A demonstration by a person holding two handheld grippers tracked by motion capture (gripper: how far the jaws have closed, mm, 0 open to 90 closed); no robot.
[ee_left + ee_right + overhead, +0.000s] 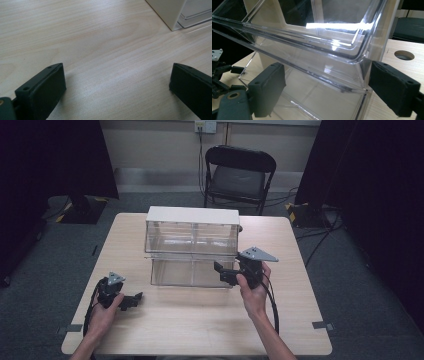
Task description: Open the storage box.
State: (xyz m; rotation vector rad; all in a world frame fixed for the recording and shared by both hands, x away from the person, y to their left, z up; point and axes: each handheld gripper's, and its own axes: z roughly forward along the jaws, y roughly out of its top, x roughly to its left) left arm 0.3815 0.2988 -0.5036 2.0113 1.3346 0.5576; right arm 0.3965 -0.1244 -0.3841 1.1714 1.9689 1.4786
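Note:
A clear plastic drawer unit (pixel 192 245) with a white top stands at the middle of the table, two see-through drawers one above the other. My right gripper (pixel 223 273) is at the lower drawer's front right corner. In the right gripper view it (pixel 324 85) is open, its jaws to either side of the clear drawer front (pixel 317 67), with nothing pinched between them. My left gripper (pixel 134 300) rests low on the wooden table (pixel 200 320), left of the unit. It (pixel 117 82) is open wide over bare wood, and the unit's white corner (pixel 170 12) lies ahead.
A black folding chair (pixel 239 175) stands behind the table. A round cable hole (pixel 404 55) is in the tabletop right of the unit. Dark curtains hang at both sides. Cables trail from both grippers toward the table's near edge.

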